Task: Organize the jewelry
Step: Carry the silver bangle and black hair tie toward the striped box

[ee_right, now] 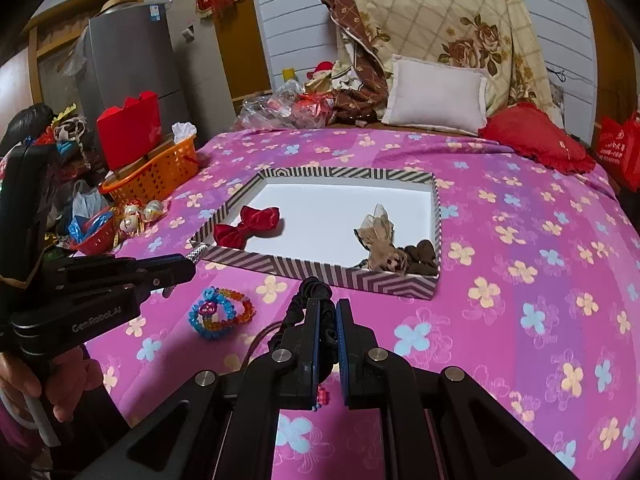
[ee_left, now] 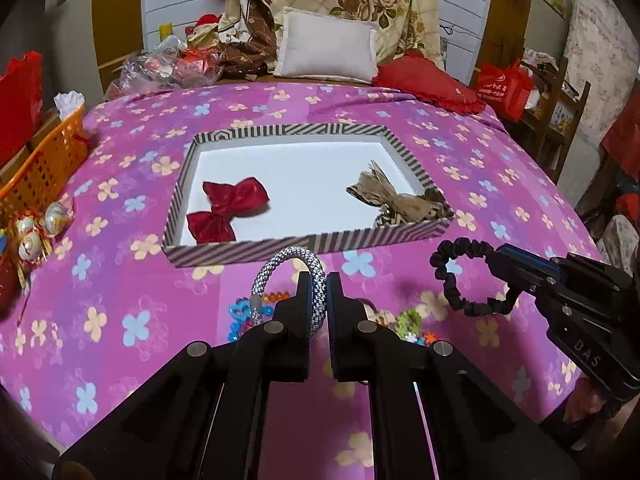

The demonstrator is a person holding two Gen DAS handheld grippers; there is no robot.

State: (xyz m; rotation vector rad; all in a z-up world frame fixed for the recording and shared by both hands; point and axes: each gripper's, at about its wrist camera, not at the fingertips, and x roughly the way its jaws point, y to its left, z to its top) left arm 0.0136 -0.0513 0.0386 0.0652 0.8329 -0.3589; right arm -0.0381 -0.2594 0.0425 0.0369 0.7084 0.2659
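Left wrist view first: the left gripper point(ee_left: 319, 280) has its fingers clenched on a silver braided bracelet point(ee_left: 289, 257), held up over the bed point(ee_left: 120, 300) just short of the striped tray point(ee_left: 248, 246). Off to the side, the right gripper point(ee_left: 505, 261) is clamped on a black scrunchie loop point(ee_left: 440, 266). Two red bows point(ee_left: 230, 210) and one tan bow point(ee_left: 380, 196) already lie in the tray. Right wrist view now: the right gripper point(ee_right: 328, 320) pinches bunched black fabric, and one beaded bracelet point(ee_right: 222, 312) waits on the bedspread near the tray's front wall point(ee_right: 320, 274). The risk, I'd say: both loops dangle low, so either could snag that front wall and shove the light tray, or the smooth braid could slip from its narrow pinch.
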